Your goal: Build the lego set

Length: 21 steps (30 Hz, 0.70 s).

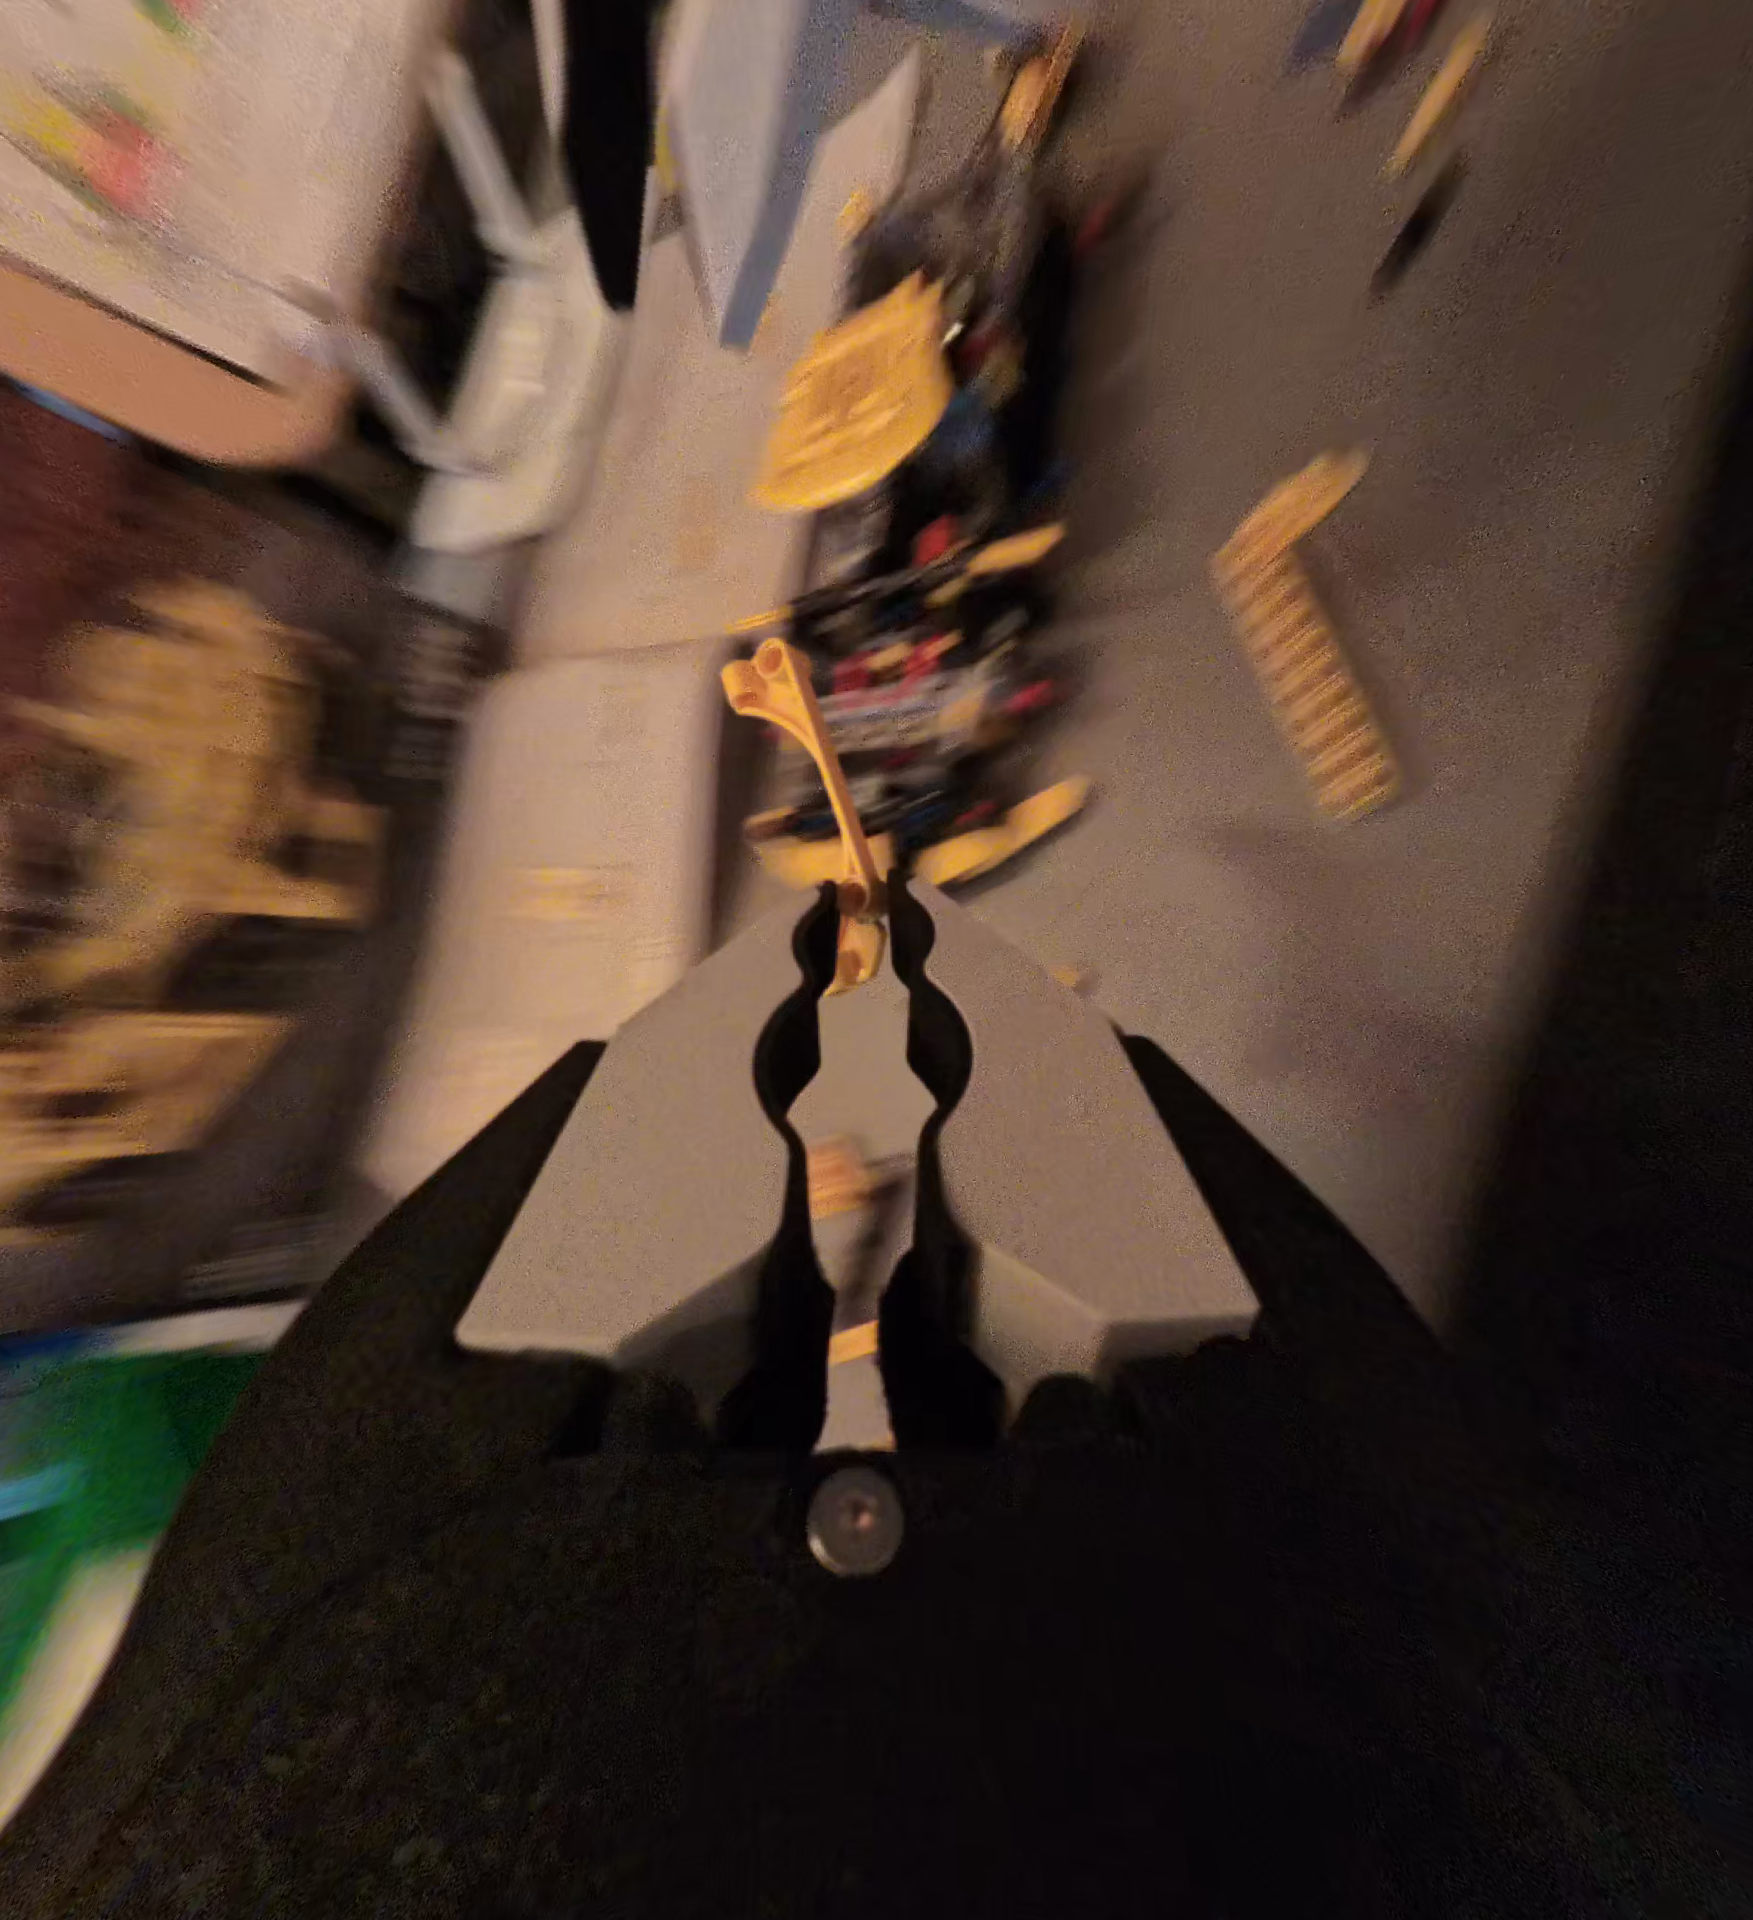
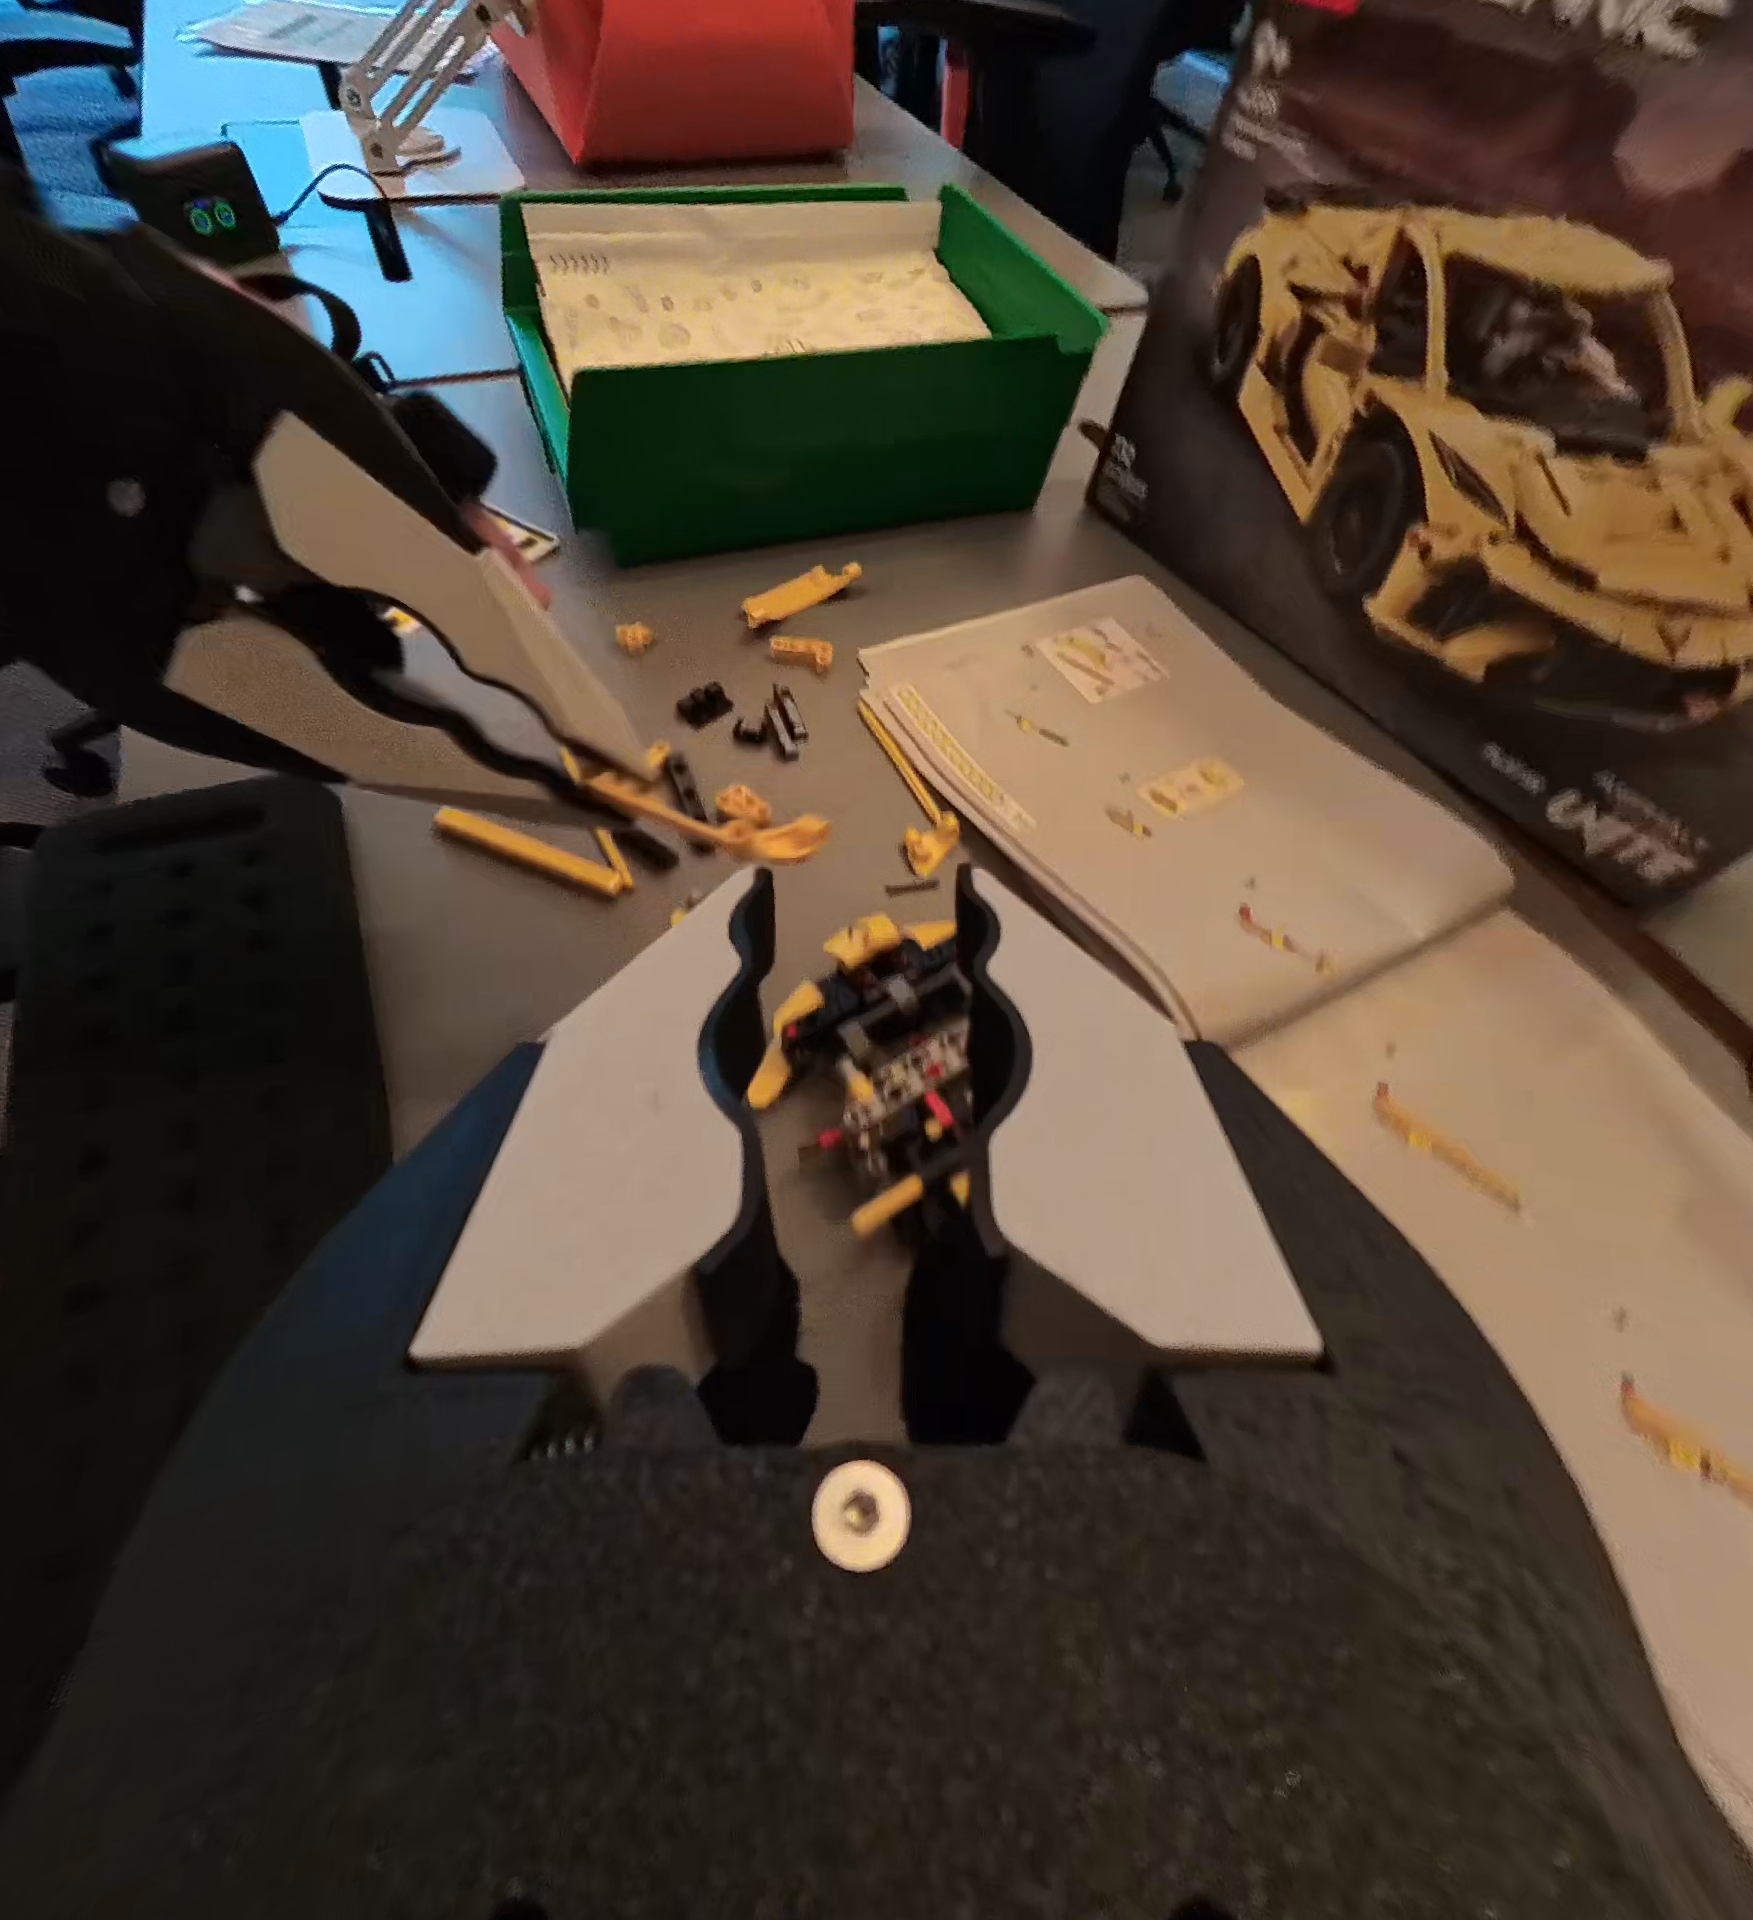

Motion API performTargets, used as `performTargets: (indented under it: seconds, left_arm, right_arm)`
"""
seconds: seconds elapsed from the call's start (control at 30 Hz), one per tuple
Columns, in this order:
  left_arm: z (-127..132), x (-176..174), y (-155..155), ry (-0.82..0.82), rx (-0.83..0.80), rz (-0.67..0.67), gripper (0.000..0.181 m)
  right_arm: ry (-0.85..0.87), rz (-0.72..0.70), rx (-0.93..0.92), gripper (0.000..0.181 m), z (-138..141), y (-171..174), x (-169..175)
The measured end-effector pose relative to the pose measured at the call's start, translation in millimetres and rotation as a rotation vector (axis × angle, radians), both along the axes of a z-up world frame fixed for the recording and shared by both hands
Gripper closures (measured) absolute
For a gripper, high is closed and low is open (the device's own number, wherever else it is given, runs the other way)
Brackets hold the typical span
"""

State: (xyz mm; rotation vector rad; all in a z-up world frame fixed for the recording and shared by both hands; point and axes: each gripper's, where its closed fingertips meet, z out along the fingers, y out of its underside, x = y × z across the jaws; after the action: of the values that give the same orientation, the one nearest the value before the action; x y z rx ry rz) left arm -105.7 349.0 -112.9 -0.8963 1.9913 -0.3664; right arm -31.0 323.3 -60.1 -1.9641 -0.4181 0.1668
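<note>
My left gripper is shut on the lower end of a thin curved yellow piece, which points forward toward the blurred black-and-yellow model. In the right wrist view the left gripper comes in from the left, low over the table, with the curved yellow piece sticking out of its tips. My right gripper is open. The partly built model shows on the table between its fingers; I cannot tell whether they touch it.
Loose yellow and black pieces and a yellow beam lie beyond the model. An open instruction booklet lies right, the set's box stands behind it. A green box is at the back. A black perforated panel is on the left. Spacing between my two grippers at the tips: around 10 cm. The right gripper is farther from the black perforated panel, some 25 cm, than the left, some 15 cm.
</note>
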Motion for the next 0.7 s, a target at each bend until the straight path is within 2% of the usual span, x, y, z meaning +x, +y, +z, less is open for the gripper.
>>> performTargets:
  seconds: [0.03,0.1,0.17,0.27,0.37,0.47,0.53,0.63,0.7]
  left_arm:
    - [-7,-1,-21,0.050,-0.304,-0.021,0.172]
    - [-11,-13,-73,0.261,-0.908,-0.114,0.172]
    - [-8,-4,-79,0.294,-1.251,-0.056,0.172]
    - [-14,6,-84,0.447,-1.646,0.013,0.173]
    - [-21,11,-94,0.603,-1.889,0.039,0.173]
    - [-32,12,-104,0.701,-1.920,0.078,0.173]
    - [-33,9,-110,0.747,-1.917,0.081,0.173]
    - [-32,8,-109,0.757,-1.916,0.098,0.173]
    - [-32,7,-105,0.737,-1.907,0.099,0.172]
  right_arm:
    - [0.031,-0.015,-0.024,0.146,-4,-10,12]
    - [0.081,-0.044,-0.069,0.146,-14,-32,34]
    - [0.112,-0.016,-0.137,0.143,-29,-56,39]
    - [0.063,0.086,-0.167,0.139,-50,-79,16]
    - [-0.070,0.153,-0.163,0.132,-75,-80,-19]
    - [-0.246,0.232,-0.151,0.128,-100,-75,-45]
    - [-0.346,0.287,-0.161,0.136,-110,-71,-53]
    - [-0.483,0.338,-0.137,0.165,-113,-66,-52]
    - [-0.512,0.361,-0.105,0.165,-109,-62,-52]
